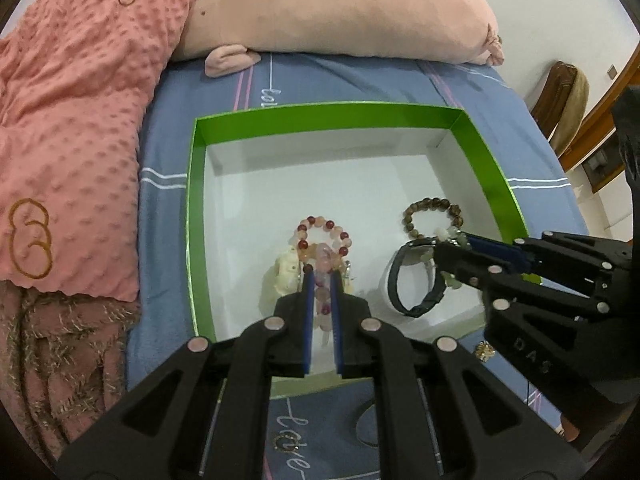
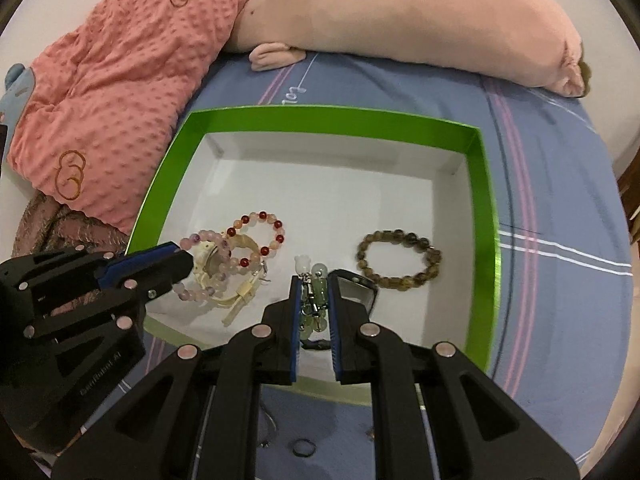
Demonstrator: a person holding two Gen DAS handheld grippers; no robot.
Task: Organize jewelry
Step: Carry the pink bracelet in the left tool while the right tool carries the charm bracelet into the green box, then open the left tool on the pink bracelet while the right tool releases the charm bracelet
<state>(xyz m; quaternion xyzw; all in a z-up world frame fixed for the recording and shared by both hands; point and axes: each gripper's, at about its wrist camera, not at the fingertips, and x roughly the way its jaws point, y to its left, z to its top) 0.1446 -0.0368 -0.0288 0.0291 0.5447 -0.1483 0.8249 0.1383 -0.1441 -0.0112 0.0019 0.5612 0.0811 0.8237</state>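
Observation:
A green-rimmed white box (image 1: 478, 148) (image 2: 486, 208) lies on the blue bedsheet. Inside lie a red-and-pink bead bracelet (image 1: 326, 228) (image 2: 260, 236), a cream watch (image 1: 286, 274) (image 2: 240, 294), a brown bead bracelet (image 1: 432, 212) (image 2: 400, 258) and a black watch (image 1: 416, 280) (image 2: 362, 290). My left gripper (image 1: 321, 280) (image 2: 176, 258) is shut on a pale purple bead bracelet (image 1: 324, 280) (image 2: 208, 252) over the cream watch. My right gripper (image 2: 314, 280) (image 1: 456, 242) is shut on a green bead bracelet (image 2: 316, 300) (image 1: 450, 278) with a white charm, over the black watch.
A pink dotted blanket (image 1: 68, 120) (image 2: 120, 92) lies left of the box and a pink pillow (image 1: 340, 8) (image 2: 420, 12) behind it. On the sheet in front of the box lie a gold flower piece (image 1: 485, 350), a small dark ring (image 2: 304, 448) and a thin chain (image 2: 268, 428).

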